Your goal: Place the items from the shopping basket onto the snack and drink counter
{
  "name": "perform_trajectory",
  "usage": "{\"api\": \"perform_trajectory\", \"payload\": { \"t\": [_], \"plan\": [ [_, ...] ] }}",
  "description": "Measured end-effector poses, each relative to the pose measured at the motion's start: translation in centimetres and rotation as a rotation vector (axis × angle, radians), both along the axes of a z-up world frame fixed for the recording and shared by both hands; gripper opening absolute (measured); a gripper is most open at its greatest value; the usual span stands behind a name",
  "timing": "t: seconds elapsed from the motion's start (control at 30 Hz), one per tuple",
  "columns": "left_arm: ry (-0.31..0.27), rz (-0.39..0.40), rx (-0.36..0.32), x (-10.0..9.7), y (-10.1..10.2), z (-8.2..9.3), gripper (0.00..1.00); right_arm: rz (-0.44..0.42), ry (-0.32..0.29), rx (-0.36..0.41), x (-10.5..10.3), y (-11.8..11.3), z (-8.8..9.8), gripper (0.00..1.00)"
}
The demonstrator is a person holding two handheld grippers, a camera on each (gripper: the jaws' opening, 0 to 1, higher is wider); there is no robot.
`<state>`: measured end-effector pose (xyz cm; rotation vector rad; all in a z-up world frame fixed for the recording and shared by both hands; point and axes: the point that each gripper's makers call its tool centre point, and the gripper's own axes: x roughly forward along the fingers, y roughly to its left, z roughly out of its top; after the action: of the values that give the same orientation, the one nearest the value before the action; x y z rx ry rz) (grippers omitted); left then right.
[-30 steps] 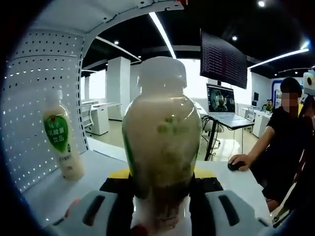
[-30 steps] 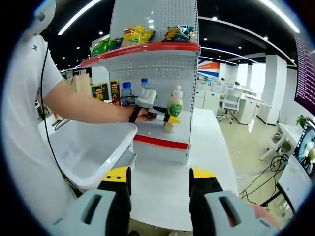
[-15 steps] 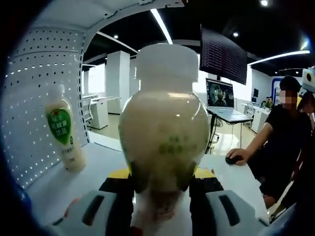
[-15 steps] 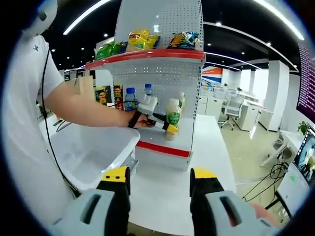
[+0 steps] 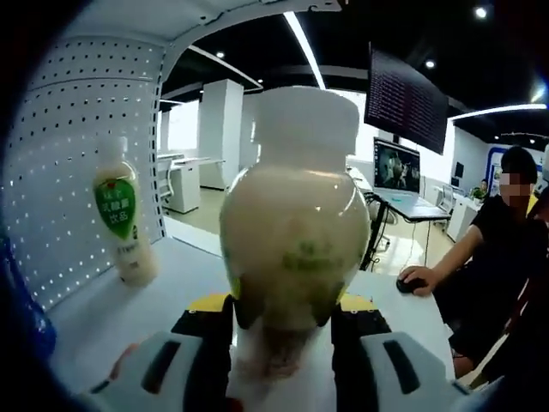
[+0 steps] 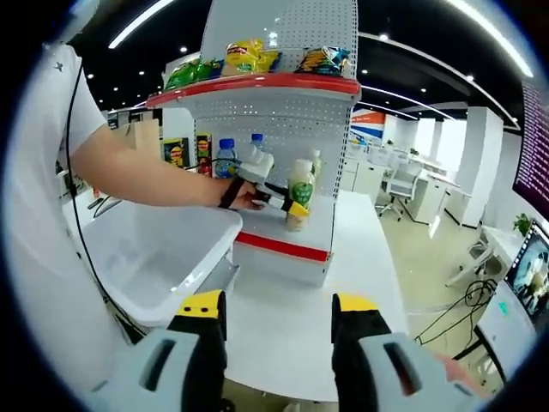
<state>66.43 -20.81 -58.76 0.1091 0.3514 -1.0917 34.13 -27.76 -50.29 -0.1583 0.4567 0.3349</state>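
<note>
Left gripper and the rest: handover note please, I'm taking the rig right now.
Left gripper: shut on a milky drink bottle, held over the lower shelf of the snack rack.
Right gripper: open, holding nothing, over the white table.
Done: one matching bottle stands on the shelf by the pegboard.
White basket: looks empty from here.
Left: set the held bottle down and release.

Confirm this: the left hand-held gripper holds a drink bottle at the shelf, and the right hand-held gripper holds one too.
Half right. The left hand-held gripper is shut on a bottle at the shelf. The right hand-held gripper holds nothing: the right gripper view shows its jaws open and bare above the counter.
</note>
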Motion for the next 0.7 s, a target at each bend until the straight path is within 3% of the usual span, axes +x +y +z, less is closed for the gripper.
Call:
{"api": "perform_trajectory", "payload": {
  "t": [0.23, 0.43, 0.53, 0.6, 0.67, 0.7],
  "plan": [
    [0.023, 0.038, 0.012, -0.4, 0.9, 0.4, 0.53, 0.025, -0.008, -0.006, 0.2, 0.9, 0.4, 0.49],
    [0.040, 0.066, -0.026, -0.9, 1.8, 1.2, 0.53, 0.031, -0.011, -0.016, 0.4, 1.2, 0.6, 0.49],
    [0.034, 0.068, -0.007, -1.6, 1.9, 1.2, 0.54, 0.032, -0.006, -0.014, 0.4, 1.3, 0.4, 0.49],
    [0.034, 0.064, -0.006, -2.2, 2.1, 1.4, 0.56, 0.037, -0.001, -0.020, 0.4, 1.4, 0.2, 0.50],
    [0.047, 0.006, -0.038, -3.8, 1.6, 1.9, 0.62, 0.045, 0.000, -0.022, 0.4, 1.6, 0.2, 0.50],
    [0.041, -0.008, -0.013, -4.2, 1.6, 1.7, 0.67, 0.049, 0.002, -0.020, 0.4, 1.8, 0.2, 0.50]
  ]
}}
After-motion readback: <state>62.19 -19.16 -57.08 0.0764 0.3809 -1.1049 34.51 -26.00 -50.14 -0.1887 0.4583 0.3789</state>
